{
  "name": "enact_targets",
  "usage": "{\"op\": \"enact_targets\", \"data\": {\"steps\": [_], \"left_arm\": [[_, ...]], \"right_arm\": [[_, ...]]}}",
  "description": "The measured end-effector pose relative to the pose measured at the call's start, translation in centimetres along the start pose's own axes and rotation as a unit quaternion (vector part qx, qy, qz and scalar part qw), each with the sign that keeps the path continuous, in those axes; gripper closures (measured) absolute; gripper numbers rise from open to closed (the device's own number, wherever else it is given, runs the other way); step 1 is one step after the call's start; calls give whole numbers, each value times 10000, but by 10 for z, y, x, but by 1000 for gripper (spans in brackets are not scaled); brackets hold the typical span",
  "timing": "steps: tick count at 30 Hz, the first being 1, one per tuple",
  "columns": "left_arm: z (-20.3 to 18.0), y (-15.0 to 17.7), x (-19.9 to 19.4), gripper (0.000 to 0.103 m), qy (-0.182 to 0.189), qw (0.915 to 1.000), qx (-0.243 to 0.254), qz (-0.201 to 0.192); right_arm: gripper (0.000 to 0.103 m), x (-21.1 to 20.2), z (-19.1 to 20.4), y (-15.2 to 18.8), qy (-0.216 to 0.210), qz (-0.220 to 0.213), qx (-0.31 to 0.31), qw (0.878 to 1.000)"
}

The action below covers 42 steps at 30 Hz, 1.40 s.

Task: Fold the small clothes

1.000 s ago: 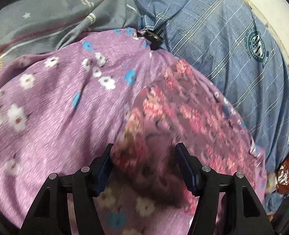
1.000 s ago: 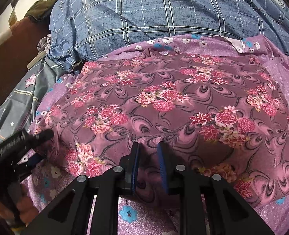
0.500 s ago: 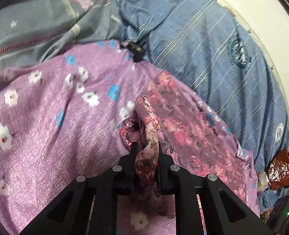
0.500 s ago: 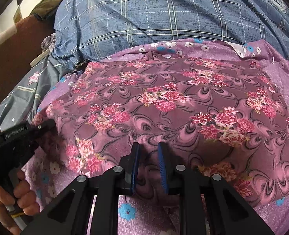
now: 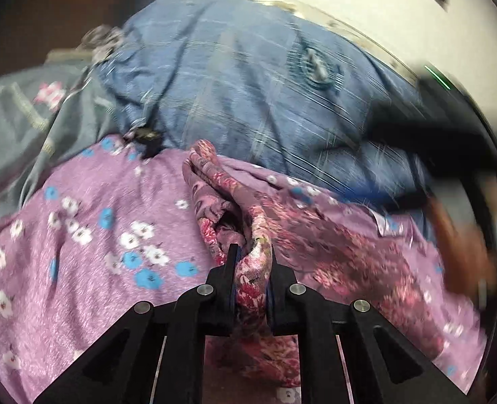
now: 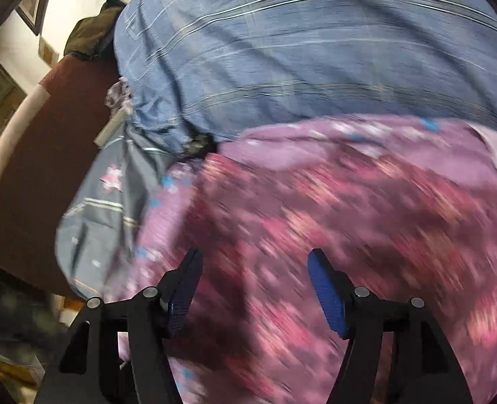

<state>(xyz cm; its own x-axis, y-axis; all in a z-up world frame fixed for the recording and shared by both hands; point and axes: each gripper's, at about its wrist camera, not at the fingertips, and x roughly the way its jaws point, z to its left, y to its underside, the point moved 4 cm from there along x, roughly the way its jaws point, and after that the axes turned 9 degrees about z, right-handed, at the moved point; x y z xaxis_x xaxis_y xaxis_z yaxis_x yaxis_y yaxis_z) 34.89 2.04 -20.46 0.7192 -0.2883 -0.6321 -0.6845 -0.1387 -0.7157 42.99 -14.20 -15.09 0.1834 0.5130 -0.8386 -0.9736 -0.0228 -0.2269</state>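
Note:
A small maroon cloth with pink flowers (image 5: 235, 208) lies on a lilac flowered sheet (image 5: 90, 235). My left gripper (image 5: 250, 262) is shut on a bunched edge of this cloth and holds it raised in a fold. In the right wrist view the same cloth (image 6: 366, 229) is blurred and spreads under my right gripper (image 6: 255, 289), which is open with nothing between its blue pads (image 6: 325, 296). The right gripper and the hand holding it show as a dark blur at the right edge of the left wrist view (image 5: 450, 141).
A big blue checked pillow or quilt (image 5: 248, 84) lies behind the lilac sheet. A grey starred cloth (image 5: 22, 121) lies at the left. A dark brown bed frame (image 6: 36, 155) and a pale wall (image 6: 73, 6) are at the left in the right wrist view.
My left gripper closed on the maroon cloth's edge and lifted it into a fold. My right gripper let go of the cloth, opened and moved fast.

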Motion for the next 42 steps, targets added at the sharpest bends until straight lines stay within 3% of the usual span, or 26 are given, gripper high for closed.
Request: {"op": "enact_targets", "data": {"steps": [5,8,14,16,17,18,19,28,37,42], "left_arm": [[-12,6,4,93,20,9997,214,87],[-15,2,3,93,43,9997,199,100],[-18,2,7,93,29,9997,226,113],[-18,1,12,93,15,9996,253,109],[-19,1,12,93,18,9996,270,112],[-20,2,13,93,25,9995,291,113],[-23,2,13,93,41,9994,319,110],[-72,13,20,93,545,9954,791,8],[-156,37,36,93,1367,9817,1325,101],[-190,36,40,93,1792,9756,1223,321]], "right_arm": [[32,57,50,-51,507,812,-476,9943],[32,90,59,-66,859,1194,-566,9875],[33,138,72,-70,1956,1709,-1120,9591],[40,146,67,-68,2169,1755,-1183,9530],[63,146,61,-67,2208,1715,-1090,9539],[76,144,57,-67,2216,1692,-1133,9536],[96,140,54,-66,2261,1607,-1226,9529],[96,46,-13,-60,2064,839,-880,9709],[96,-32,-113,-42,2179,505,-203,9744],[96,-60,-164,-29,2136,306,220,9762]]}}
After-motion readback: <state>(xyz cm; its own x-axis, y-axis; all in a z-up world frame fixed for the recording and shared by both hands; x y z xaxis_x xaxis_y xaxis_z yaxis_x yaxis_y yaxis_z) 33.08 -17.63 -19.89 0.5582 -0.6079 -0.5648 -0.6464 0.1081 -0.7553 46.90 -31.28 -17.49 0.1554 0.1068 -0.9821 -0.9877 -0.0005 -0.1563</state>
